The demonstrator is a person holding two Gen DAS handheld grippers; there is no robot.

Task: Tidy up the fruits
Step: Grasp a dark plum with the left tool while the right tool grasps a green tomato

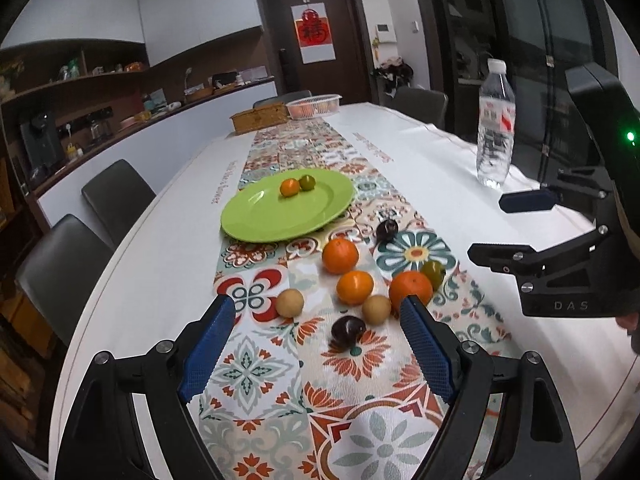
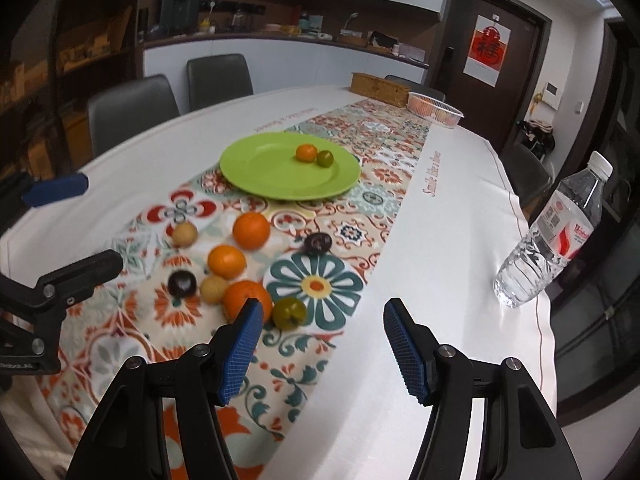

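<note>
Long desk point(image 1: 168, 208) under white cloth, patterned runner point(image 1: 280, 380) down centre. Green plate point(image 1: 256, 220) mid-runner, holding small orange point(image 1: 289, 187) and green fruit point(image 1: 307, 182), touching. Water bottle point(image 2: 548, 236) upright at right edge. Near plate, loose cluster on runner: three oranges point(image 1: 340, 255), two tan round fruits point(image 1: 289, 303), two dark purple fruits point(image 1: 347, 330), one green fruit point(image 2: 289, 312). Left gripper point(image 1: 318, 344) low over cluster, fingers apart, empty. Right gripper point(image 2: 322, 344) above near-right runner edge, fingers apart, empty.
</note>
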